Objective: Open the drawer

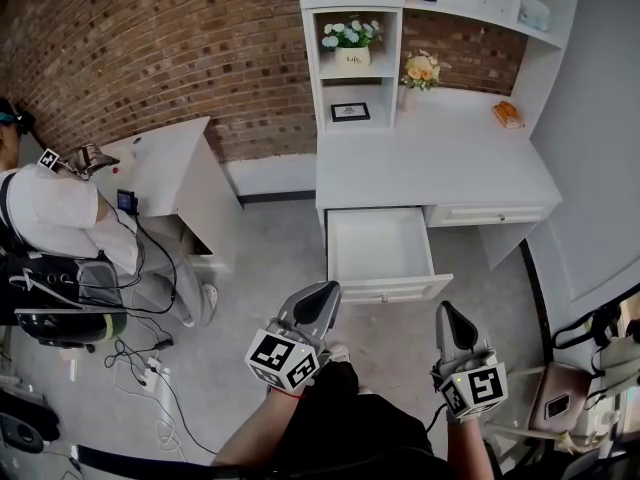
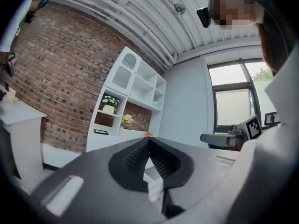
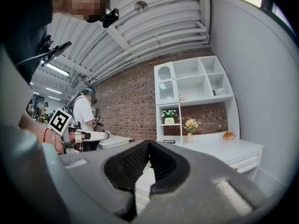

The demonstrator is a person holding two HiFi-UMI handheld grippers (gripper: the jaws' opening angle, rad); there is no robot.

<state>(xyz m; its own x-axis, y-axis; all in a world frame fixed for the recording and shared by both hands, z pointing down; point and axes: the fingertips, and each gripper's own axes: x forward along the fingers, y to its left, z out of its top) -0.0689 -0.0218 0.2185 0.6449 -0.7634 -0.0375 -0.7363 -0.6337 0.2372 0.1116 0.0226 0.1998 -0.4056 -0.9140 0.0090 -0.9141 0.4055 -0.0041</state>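
A: Where does the drawer [image 1: 379, 251] lie from the 2 grippers?

B: It stands pulled well out of the desk [image 1: 440, 158], bare inside, with its front panel [image 1: 392, 290] facing the grippers. Both grippers hang on the outer side of that panel and touch nothing. The left gripper [image 1: 324, 296] is just beside the drawer's left front corner. The right gripper [image 1: 447, 316] is near the right front corner, a little further off.

A: And the fingers?

B: On both they meet tip to tip, with nothing between them.

A: So what remains?

B: I judge the opening done, or nearly. The drawer's long axis runs straight out from the desk, so any further pull would go that way, and the left gripper is the nearer 1. Open floor [image 1: 262, 268] lies out from the drawer and to its left. The panel's 2 corners are the only edges close enough to catch.
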